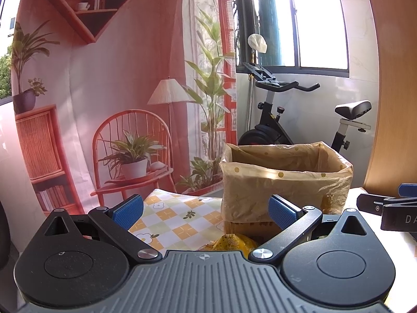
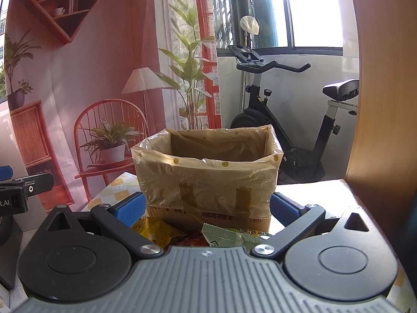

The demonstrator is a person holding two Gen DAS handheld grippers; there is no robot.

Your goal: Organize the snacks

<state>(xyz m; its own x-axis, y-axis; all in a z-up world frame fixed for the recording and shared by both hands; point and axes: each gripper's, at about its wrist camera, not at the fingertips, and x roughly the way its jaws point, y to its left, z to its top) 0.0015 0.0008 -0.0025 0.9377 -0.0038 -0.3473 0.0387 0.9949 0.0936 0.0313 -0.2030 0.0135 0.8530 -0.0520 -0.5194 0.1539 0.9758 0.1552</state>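
Checked tablecloth (image 1: 179, 216), crinkled yellow snack packet (image 2: 153, 230)

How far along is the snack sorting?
Barely started, by the look of it. Done: nothing visible inside the lined box. In hand: nothing; left hand-held gripper and right hand-held gripper are both open. Left: yellow packet and green packet lie before the box.

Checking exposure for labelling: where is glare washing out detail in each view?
Left wrist view: the window is blown white, with sun flare at the top edge. Right wrist view: the window and the tabletop right of the plastic-lined cardboard box are overexposed.
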